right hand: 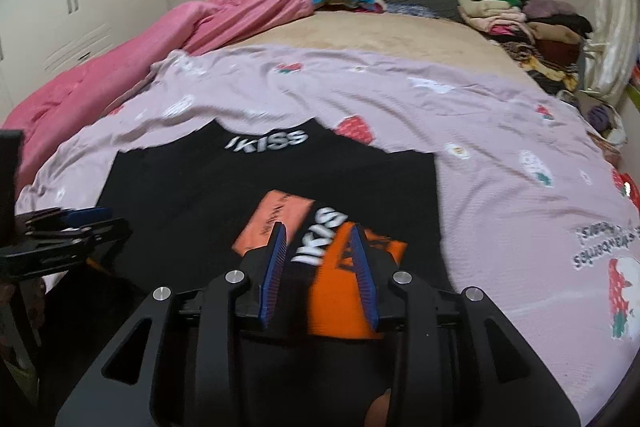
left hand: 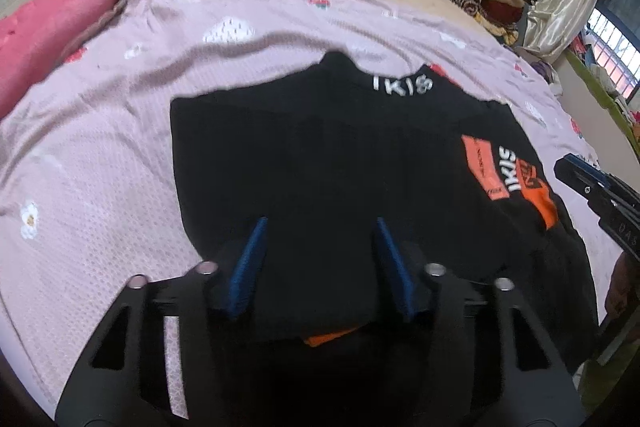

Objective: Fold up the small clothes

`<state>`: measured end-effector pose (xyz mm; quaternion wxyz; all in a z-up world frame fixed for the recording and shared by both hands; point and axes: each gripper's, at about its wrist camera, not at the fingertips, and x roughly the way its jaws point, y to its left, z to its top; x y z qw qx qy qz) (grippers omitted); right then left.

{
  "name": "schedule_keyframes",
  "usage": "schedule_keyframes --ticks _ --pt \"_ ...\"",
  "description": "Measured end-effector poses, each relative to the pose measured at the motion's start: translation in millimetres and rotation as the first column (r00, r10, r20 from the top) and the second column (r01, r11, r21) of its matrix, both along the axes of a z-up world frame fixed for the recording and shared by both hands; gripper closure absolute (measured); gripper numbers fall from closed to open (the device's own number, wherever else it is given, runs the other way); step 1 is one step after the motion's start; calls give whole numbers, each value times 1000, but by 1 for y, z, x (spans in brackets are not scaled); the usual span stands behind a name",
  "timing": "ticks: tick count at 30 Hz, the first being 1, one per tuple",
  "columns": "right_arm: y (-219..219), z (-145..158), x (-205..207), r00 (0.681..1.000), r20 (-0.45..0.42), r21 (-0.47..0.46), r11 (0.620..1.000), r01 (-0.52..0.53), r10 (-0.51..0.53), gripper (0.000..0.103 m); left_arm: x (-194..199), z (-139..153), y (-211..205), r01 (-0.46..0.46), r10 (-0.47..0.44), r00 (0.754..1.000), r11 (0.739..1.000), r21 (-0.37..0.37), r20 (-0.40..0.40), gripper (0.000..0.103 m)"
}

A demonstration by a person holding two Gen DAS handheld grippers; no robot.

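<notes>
A black shirt [left hand: 320, 155] lay flat on a pink bedspread [left hand: 100, 155] on the bed, close to the near edge. It had white letters at the neck and an orange patch [right hand: 340, 295] with more white letters on one side. The pictures were a bit blurry, so the small words on the patch could not be read.

The left gripper [left hand: 320, 227] hung over the near part of the shirt. Its blue fingers [left hand: 250, 259] stood partly apart. It was hard to tell if the tips touched the cloth, because the cloth was so dark there. A bit of orange peeked out under the shirt's near edge.

The right gripper [right hand: 320, 231] was over the orange patch. Its fingers [right hand: 276, 263] were a little apart, with the patch showing between them. They did not seem to pinch it.

The near end of the shirt was hidden behind the grippers' black frames. At the far side of the bed lay a pink blanket [right hand: 140, 67] and a pile of folded clothes [right hand: 520, 23], cut off at the picture's edge.
</notes>
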<state>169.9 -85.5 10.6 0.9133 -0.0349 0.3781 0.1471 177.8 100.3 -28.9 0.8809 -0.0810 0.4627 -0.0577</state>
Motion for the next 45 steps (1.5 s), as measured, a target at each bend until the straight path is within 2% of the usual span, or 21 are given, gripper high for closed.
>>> schedule_keyframes --ticks 3,10,15,18,27,29,31,34,38,40,45 --pt "17 -4 -1 999 -17 -8 999 -45 45 70 1 -8 5 -2 2 999 1000 -16 -32 65" --pt "48 -20 6 990 -78 -28 992 -123 120 65 -2 -9 8 -2 1 999 1000 -30 -38 66" --pt "44 -42 16 987 -148 -84 993 -80 67 63 -3 -9 8 0 -1 999 999 -34 -40 66" --pt "34 -51 18 982 -175 -61 995 -77 66 63 -2 -9 9 3 -5 999 999 -41 -43 66" --pt "29 -50 13 984 -170 -37 997 -62 55 63 -2 -9 10 8 -9 999 999 -42 -43 66" --pt "29 -47 12 984 -169 -20 998 -58 54 60 -3 -8 10 6 -7 999 999 -39 -43 66" --pt "29 -42 10 984 -166 5 998 -59 59 53 -5 -6 9 3 -5 999 999 -42 -40 66" --pt "31 -36 6 987 -148 -10 998 -63 61 52 -7 -4 8 4 -5 999 999 -39 -35 66" --pt "27 -29 2 989 -136 22 999 -48 50 49 -8 -2 8 3 -4 999 999 -42 -32 66" --pt "25 -25 0 992 -121 26 999 -40 43 44 -9 -1 7 3 -5 1000 999 -44 -30 66" --pt "21 -21 -4 994 -106 28 999 -20 23 40 -10 2 5 9 -10 1000 999 -42 -23 66"
